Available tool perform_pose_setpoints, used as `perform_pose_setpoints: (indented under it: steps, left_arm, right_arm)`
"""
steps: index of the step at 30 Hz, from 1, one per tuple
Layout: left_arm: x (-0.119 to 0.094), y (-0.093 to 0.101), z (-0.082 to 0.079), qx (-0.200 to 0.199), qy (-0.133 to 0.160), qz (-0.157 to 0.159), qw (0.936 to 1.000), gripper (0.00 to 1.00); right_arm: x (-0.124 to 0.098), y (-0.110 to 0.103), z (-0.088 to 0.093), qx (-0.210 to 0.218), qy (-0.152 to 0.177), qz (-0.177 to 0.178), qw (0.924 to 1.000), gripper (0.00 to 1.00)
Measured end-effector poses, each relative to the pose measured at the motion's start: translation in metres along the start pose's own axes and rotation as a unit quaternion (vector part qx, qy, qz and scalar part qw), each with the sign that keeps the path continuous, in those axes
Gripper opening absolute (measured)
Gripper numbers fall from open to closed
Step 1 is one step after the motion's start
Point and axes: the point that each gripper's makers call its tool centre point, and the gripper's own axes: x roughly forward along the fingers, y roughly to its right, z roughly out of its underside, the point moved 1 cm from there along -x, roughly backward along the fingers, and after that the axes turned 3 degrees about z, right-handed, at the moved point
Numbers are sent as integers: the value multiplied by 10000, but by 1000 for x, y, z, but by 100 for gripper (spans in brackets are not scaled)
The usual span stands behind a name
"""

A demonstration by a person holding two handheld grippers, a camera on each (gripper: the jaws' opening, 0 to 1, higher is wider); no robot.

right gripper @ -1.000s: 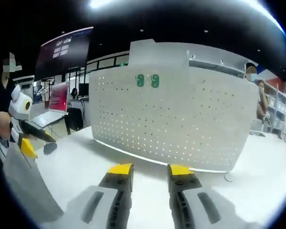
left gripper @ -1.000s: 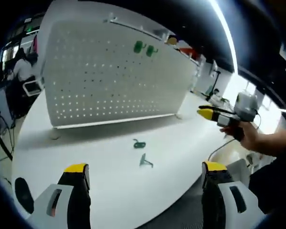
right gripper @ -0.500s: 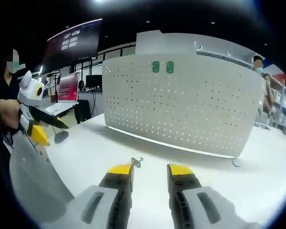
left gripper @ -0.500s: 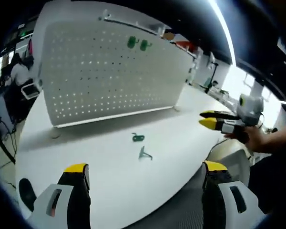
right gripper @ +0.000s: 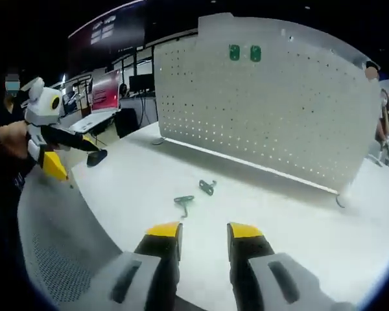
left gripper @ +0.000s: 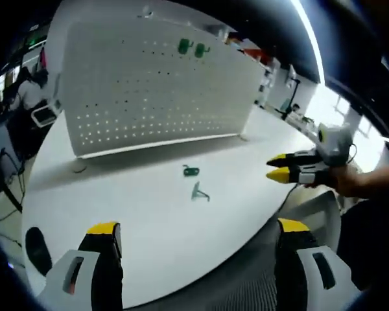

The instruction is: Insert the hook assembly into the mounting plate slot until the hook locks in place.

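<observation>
Two small green parts lie loose on the white table [left gripper: 136,214], close together but apart: a flat mounting plate [left gripper: 191,171] nearer the pegboard [left gripper: 149,97], and a hook assembly [left gripper: 198,192] nearer the table's edge; in the right gripper view they are the plate [right gripper: 207,187] and the hook [right gripper: 184,203], just ahead of that gripper's jaws. Neither is held, so the job looks barely begun. The left gripper [left gripper: 198,236] hangs above the near edge with its yellow-tipped jaws spread wide, gripping nothing, which reads as readiness for a grab. The right gripper [right gripper: 204,232] has its jaws close with only a narrow gap between them, empty too; from the left gripper view it [left gripper: 280,167] is held out over the table's far side, tips nearly together, pointed toward the parts. Both tools stand back from the pieces, probably so the parts stay in sight of both cameras. Two more green pieces [right gripper: 244,53] hang high on the pegboard, perhaps finished examples; I can't make out their form. The plate's slot and the hook's shape are too small to read, so I can't say which way either faces.
</observation>
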Motion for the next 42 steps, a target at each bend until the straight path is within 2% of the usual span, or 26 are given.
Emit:
perform_pose_setpoints:
  steps: [1, 5, 16, 19, 27, 30, 34, 38, 42]
  left_arm:
    - [1, -1, 3, -51, -63, 10, 10000, 100]
    - [2, -7, 7, -56, -127, -32, 9999, 100]
    - [9, -15, 11, -120, -268, -32, 9996, 100]
    - [10, -17, 11, -151, -282, -46, 9995, 99]
    - [12, -21, 11, -200, -324, -19, 9993, 98]
    - [13, -22, 12, -229, -357, -19, 9991, 98]
    - [13, -23, 11, -257, -351, -14, 9991, 98]
    - [16, -25, 16, -30, -531, -130, 9985, 98]
    - [17, -21, 13, -127, -464, -58, 9988, 98]
  right_arm:
    - [5, -5, 6, -38, -193, -168, 9997, 25]
    - [21, -14, 12, -92, -404, -498, 9979, 23]
    - [70, -32, 15, -160, -626, -814, 9946, 20]
    - [88, -37, 22, -247, -867, -957, 9913, 15]
    - [123, -36, 18, -189, -965, -909, 9910, 14]
    - [132, -35, 21, -305, -1092, -902, 9894, 13]
    - [138, -31, 22, -366, -1129, -849, 9893, 12]
    - [142, -26, 25, -336, -1191, -815, 9890, 10]
    - [142, -24, 23, -309, -1154, -790, 9897, 9]
